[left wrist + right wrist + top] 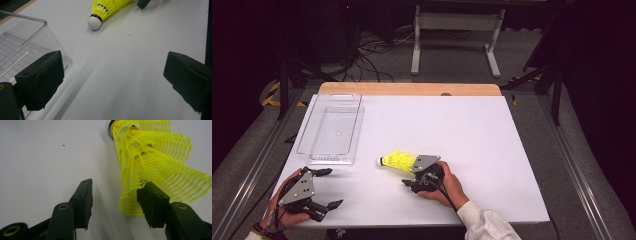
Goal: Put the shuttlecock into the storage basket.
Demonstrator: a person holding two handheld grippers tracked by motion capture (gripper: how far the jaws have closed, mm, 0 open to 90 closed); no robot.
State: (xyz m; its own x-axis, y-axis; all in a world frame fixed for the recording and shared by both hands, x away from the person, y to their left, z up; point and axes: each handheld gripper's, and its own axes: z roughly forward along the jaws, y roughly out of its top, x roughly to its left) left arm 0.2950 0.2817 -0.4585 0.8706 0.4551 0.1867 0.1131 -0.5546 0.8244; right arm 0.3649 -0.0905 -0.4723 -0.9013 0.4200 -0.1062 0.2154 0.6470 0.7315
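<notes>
The yellow shuttlecock (398,161) lies on its side on the white table (492,150), just to the right of the clear plastic tray's (332,129) near corner, cork pointing toward the tray. It is not yet gripped: the right gripper (113,197) is set at the skirt with jaws parted, one jaw touching the mesh edge. The lift and transfer are judged still to be done. The left gripper (326,187), jaws spread wide and holding nothing, waits below the tray. Nothing is seen inside the tray.
</notes>
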